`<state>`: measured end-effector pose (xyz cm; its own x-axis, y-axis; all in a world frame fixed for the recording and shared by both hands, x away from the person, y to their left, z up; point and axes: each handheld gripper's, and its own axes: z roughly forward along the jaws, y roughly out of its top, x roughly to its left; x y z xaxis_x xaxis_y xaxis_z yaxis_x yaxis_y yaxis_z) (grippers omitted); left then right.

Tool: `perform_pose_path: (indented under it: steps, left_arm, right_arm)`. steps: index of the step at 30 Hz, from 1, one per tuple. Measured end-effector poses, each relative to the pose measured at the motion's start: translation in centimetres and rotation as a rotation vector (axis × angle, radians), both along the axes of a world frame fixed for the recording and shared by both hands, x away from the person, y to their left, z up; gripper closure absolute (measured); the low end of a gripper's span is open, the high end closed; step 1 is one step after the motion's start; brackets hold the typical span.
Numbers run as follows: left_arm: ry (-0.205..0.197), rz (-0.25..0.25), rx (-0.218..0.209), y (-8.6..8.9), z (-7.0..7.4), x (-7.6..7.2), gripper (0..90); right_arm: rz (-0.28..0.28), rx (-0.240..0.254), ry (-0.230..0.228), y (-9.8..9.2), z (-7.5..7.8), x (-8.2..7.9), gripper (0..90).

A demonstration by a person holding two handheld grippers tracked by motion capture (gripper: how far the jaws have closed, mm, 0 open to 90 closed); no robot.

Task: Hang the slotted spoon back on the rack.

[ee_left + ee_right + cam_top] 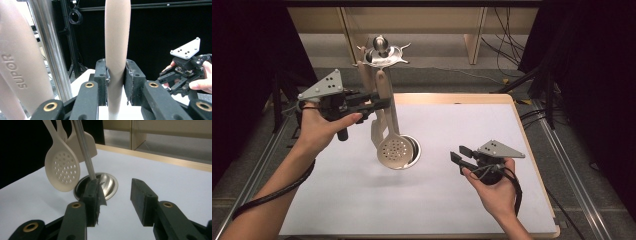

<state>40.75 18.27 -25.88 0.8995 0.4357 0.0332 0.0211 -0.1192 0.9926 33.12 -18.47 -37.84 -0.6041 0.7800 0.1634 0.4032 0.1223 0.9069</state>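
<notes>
Left gripper (pixel 384 103) is raised over the far left part of the table (pixel 362 210), pointing right, jaws clamped on the handle (pixel 116 50) of the skimmer (pixel 395 151); in the left gripper view both pads (pixel 130 80) press the beige handle from either side, handle running upright between them. Skimmer bowl hangs low, round and perforated, just in front of the rack base (pixel 414 150), apparently just above the table surface; contact with the table cannot be told. Skimmer handle rises toward the rack top (pixel 384 55), a metal disc with hooks on a steel pole (pixel 50 50). Whether the handle end is on a hook cannot be told. Other beige utensils hang beside it: a spatula (pixel 83 143) behind the skimmer in the right gripper view, and one marked SUPOR (pixel 17 70) close at the left of the left gripper view. Right gripper (pixel 461 159) sits low over the right part of the table, well apart from the rack, pointing left toward it, jaws spread with nothing between them; the right gripper view shows a clear gap between the pads (pixel 143 200), white table behind. The right hand (pixel 494 187) wraps the gripper body from below, cable looping at the wrist. Left hand (pixel 319 127) holds its gripper from below, forearm coming in from the bottom left.
</notes>
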Motion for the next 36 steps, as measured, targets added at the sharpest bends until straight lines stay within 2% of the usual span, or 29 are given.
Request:
perform_pose_path:
  steps: [3,5,6,7,11,13,14,16,18,19,20,21,22,25,27,29,31,32,34,36]
  left_arm:
    - [0.001,-0.002,0.002,0.0,0.0,0.1,73.5]
    - [0.002,-0.002,0.002,0.0,0.0,0.2,73.5]
    - [0.003,-0.002,0.002,0.0,0.0,0.3,73.5]
    - [0.000,-0.008,-0.013,-0.1,0.0,0.4,73.5]
    - [0.010,0.001,0.001,0.1,0.0,0.6,73.5]
    - [0.016,0.003,-0.002,0.2,0.0,0.8,73.5]
    - [0.020,0.005,-0.005,0.2,0.0,0.9,73.5]
    - [0.023,0.010,-0.005,0.2,-0.1,1.1,73.5]
    - [0.029,0.010,-0.011,0.2,-0.2,1.3,73.5]
    - [0.032,0.010,-0.013,0.2,-0.2,1.3,73.5]
    - [0.034,0.010,-0.017,0.2,-0.3,1.4,73.4]
    - [0.036,0.009,-0.020,0.2,-0.3,1.4,73.4]
    - [0.037,0.009,-0.021,0.1,-0.3,1.4,73.3]
    - [0.043,0.013,-0.031,0.0,-0.4,1.5,73.1]
    - [0.040,0.019,-0.034,-0.1,-0.5,1.4,72.4]
    - [0.034,0.025,-0.045,0.0,-0.6,1.3,69.4]
    - [0.029,0.047,-0.051,0.2,-0.6,1.1,64.8]
    - [0.023,0.061,-0.051,0.3,-0.7,1.0,62.3]
    - [0.009,0.083,-0.053,0.5,-0.8,0.6,58.5]
    - [-0.002,0.101,-0.057,0.6,-1.0,0.2,54.2]
  right_arm:
    - [0.002,-0.019,-0.021,-0.1,0.0,0.1,60.2]
    - [-0.010,-0.004,-0.015,0.1,-0.1,0.1,60.2]
    - [-0.008,-0.021,-0.037,0.0,-0.2,0.2,60.2]
    - [0.000,-0.017,-0.003,0.0,-0.1,0.0,60.2]
    - [0.006,-0.012,-0.015,0.0,-0.2,0.2,60.1]
    - [0.000,-0.021,-0.011,-0.1,-0.1,0.1,60.1]
    - [0.006,-0.010,-0.014,0.0,-0.2,0.2,60.1]
    - [-0.009,-0.010,0.020,0.0,-0.1,0.0,60.1]
    - [-0.007,-0.009,0.019,-0.1,-0.1,0.0,60.2]
    - [-0.006,-0.001,0.004,0.0,-0.2,0.1,60.1]
    - [-0.007,-0.025,-0.015,-0.2,-0.2,0.2,60.1]
    - [-0.013,0.000,-0.015,0.0,-0.3,0.2,60.1]
    - [-0.001,-0.017,-0.013,-0.2,-0.2,0.2,60.1]
    - [-0.012,-0.017,0.010,-0.3,-0.1,0.0,60.1]
    - [-0.006,-0.012,-0.002,-0.3,-0.2,0.2,60.0]
    - [-0.009,0.000,0.011,-0.3,-0.3,0.1,59.9]
    - [0.010,-0.022,-0.027,-0.4,-0.4,0.3,59.8]
    - [-0.001,-0.009,-0.007,-0.4,-0.4,0.2,59.8]
    - [-0.005,-0.021,-0.007,-0.5,-0.4,0.2,59.6]
    - [-0.009,-0.012,0.008,-0.5,-0.4,0.2,59.5]
